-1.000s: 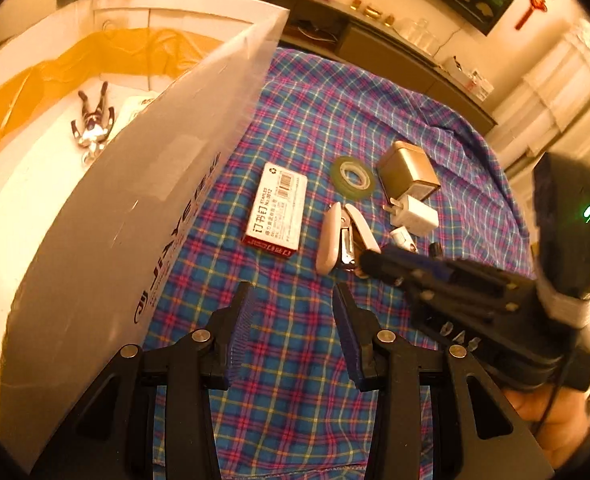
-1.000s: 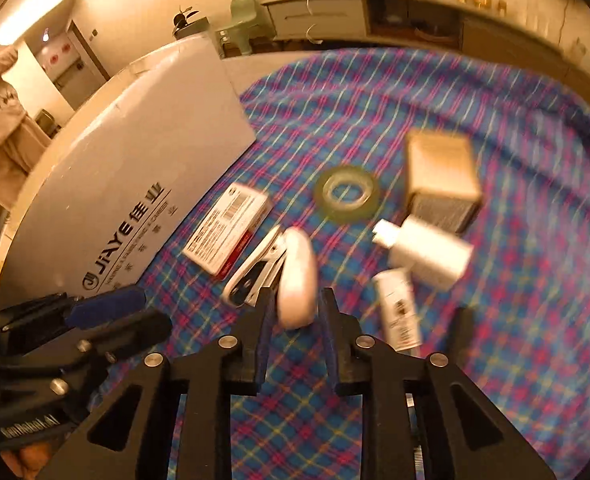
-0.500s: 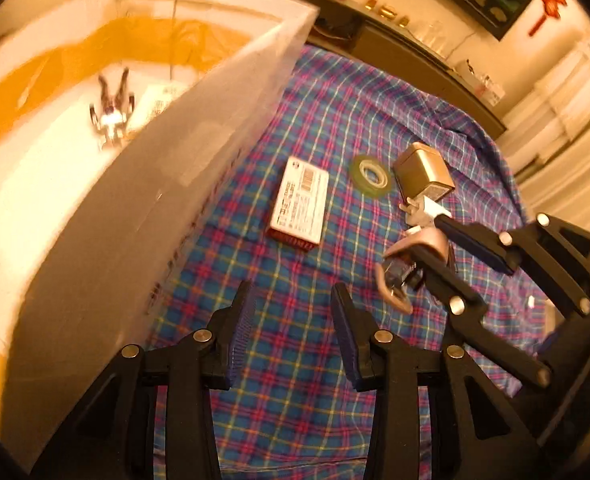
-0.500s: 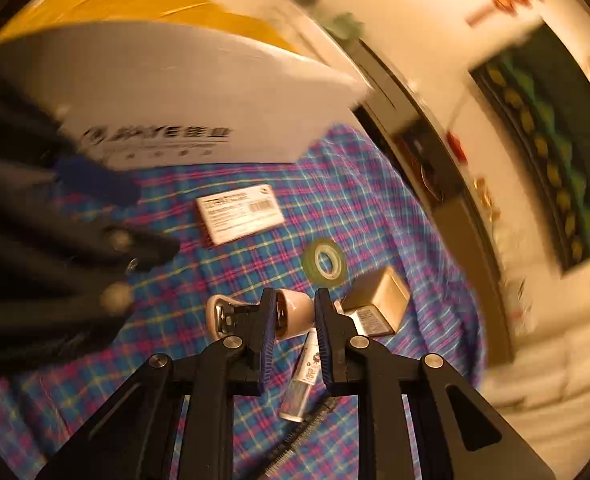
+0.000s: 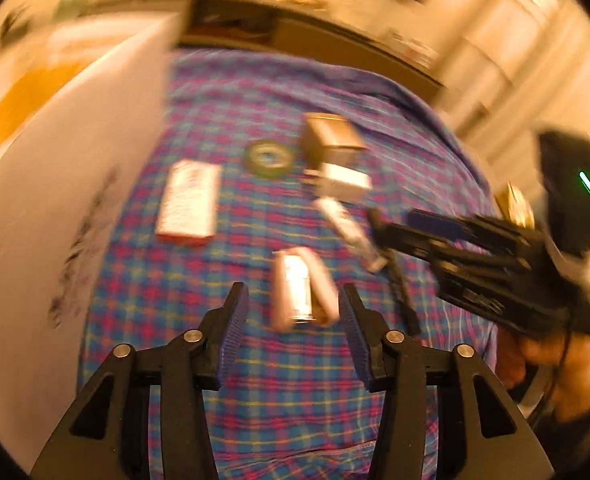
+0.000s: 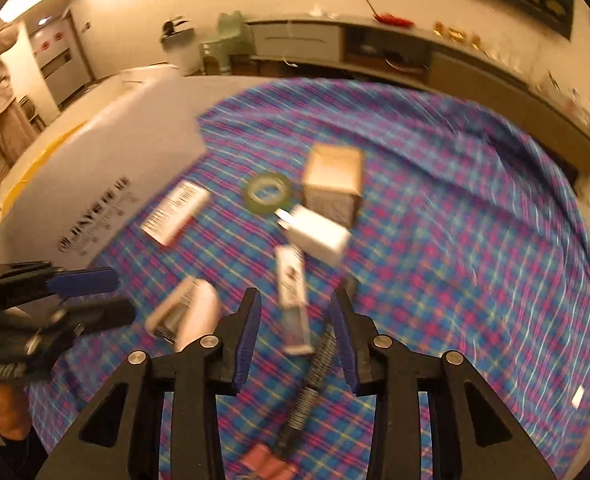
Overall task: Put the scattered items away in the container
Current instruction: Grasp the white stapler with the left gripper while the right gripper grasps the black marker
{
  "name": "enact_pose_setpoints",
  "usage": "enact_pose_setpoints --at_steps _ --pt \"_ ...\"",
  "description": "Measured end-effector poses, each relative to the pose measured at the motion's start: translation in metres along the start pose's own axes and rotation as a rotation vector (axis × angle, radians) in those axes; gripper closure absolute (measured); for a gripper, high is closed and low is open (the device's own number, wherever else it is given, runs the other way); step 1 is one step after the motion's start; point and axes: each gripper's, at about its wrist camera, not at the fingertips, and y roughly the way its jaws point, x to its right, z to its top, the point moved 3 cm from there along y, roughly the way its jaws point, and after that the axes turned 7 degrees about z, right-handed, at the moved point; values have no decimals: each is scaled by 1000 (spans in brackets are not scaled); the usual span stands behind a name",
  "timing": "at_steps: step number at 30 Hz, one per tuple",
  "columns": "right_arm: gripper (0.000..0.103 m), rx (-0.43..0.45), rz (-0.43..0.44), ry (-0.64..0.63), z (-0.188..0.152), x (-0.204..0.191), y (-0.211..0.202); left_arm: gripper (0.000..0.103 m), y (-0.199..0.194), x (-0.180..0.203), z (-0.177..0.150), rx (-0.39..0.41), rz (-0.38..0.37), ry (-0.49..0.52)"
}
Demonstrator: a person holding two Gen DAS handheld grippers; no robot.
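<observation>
A pink-and-white stapler [image 5: 299,288] lies on the checked cloth, just ahead of my left gripper [image 5: 293,320] and between its fingertips in view. The left jaws are opening and the pads do not press on the stapler. In the right wrist view the stapler [image 6: 191,312] sits left of my right gripper [image 6: 295,320]. Its jaws are opening too, and nothing is gripped. A white tube [image 6: 293,292] lies on the cloth beyond their gap. The white container box [image 5: 55,200] stands at the left. Both views are blurred.
On the cloth lie a flat labelled box [image 5: 189,200], a green tape roll [image 5: 269,158], a brown cube box [image 5: 331,136], a white charger [image 5: 343,182] and a black pen-like stick [image 6: 315,372]. A low cabinet [image 6: 375,48] runs along the back wall.
The right gripper, which held the stapler lifted, has let it go and swung right. The stapler now lies in front of the left gripper. Both pairs of jaws stand wider.
</observation>
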Motion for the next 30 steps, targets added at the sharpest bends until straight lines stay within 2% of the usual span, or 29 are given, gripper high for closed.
enact_pose_setpoints --at_steps 2,3,5,7,8,9,11,12,15,17,19,22,24,26,27,30 --pt "65 6 34 33 -6 6 2 53 -3 20 -5 56 19 99" --pt "65 11 46 45 -7 8 1 53 -2 30 -7 75 2 145" --pt "65 23 81 72 -12 11 -1 53 3 37 -10 70 -12 189" --pt "65 34 107 84 -19 15 -6 53 19 26 -13 55 38 177" --pt "65 38 121 93 -24 18 -14 53 20 20 -11 105 84 169" --pt "65 34 130 101 -27 19 -13 51 28 11 -11 85 113 156" --pt "64 8 139 118 -32 21 -11 52 42 -8 -13 30 70 64" --pt "64 1 138 122 -32 21 -14 49 39 -15 -12 58 42 22" --pt "64 -4 147 117 -28 17 -15 49 37 -15 -12 49 58 56" --pt "63 2 151 101 -26 12 -18 49 36 -16 -10 47 72 44" --pt "61 9 141 91 -25 11 -20 49 22 -8 -8 104 83 79" --pt "55 15 130 106 -26 14 -22 49 5 15 -7 214 126 225" --pt "55 12 126 120 -28 17 -20 47 20 24 -13 163 215 338" --pt "54 2 127 130 -29 19 -17 47 42 10 -16 88 296 318" --pt "54 -2 128 131 -30 19 -16 46 41 5 -15 110 272 279" --pt "54 -9 129 115 -31 14 -12 44 46 -13 -8 57 210 191"
